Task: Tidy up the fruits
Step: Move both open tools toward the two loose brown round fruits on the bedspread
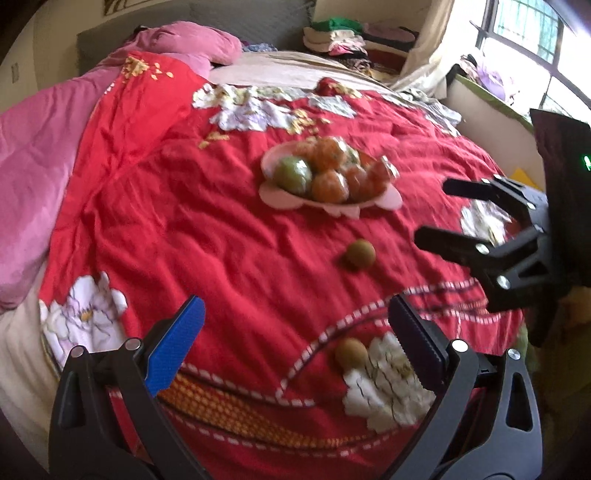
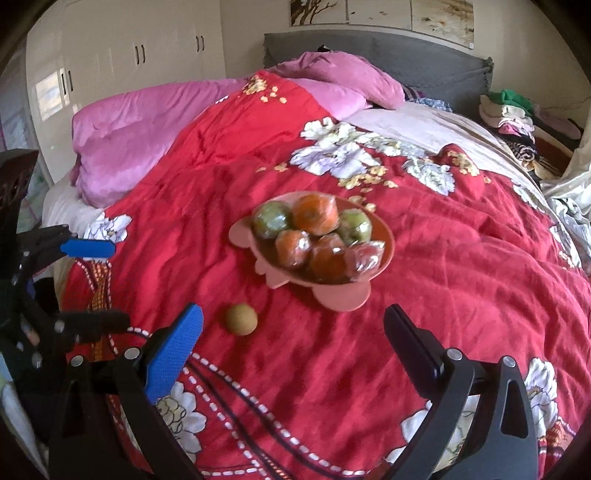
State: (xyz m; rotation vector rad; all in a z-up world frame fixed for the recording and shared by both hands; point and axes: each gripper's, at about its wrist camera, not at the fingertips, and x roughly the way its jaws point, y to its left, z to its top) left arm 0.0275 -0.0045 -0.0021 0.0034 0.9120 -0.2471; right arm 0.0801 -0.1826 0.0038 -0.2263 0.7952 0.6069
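Note:
A pink plate (image 1: 280, 199) (image 2: 340, 299) sits on the red floral quilt and holds several wrapped orange and green fruits (image 1: 328, 184) (image 2: 314, 214). Two small brown round fruits lie loose on the quilt: one (image 1: 360, 253) (image 2: 241, 319) in front of the plate, another (image 1: 351, 352) closer, just inside my left gripper's right finger. My left gripper (image 1: 295, 343) is open and empty above the quilt; it also shows at the left of the right wrist view (image 2: 107, 280). My right gripper (image 2: 295, 343) is open and empty; in the left wrist view it (image 1: 436, 210) hovers right of the plate.
A pink duvet (image 2: 155, 136) is bunched at the far left of the bed, with a grey headboard (image 2: 406, 62) behind. Folded clothes (image 2: 509, 114) are stacked at the far right. White wardrobes (image 2: 129, 55) line the wall. A window (image 1: 535, 33) is at the right.

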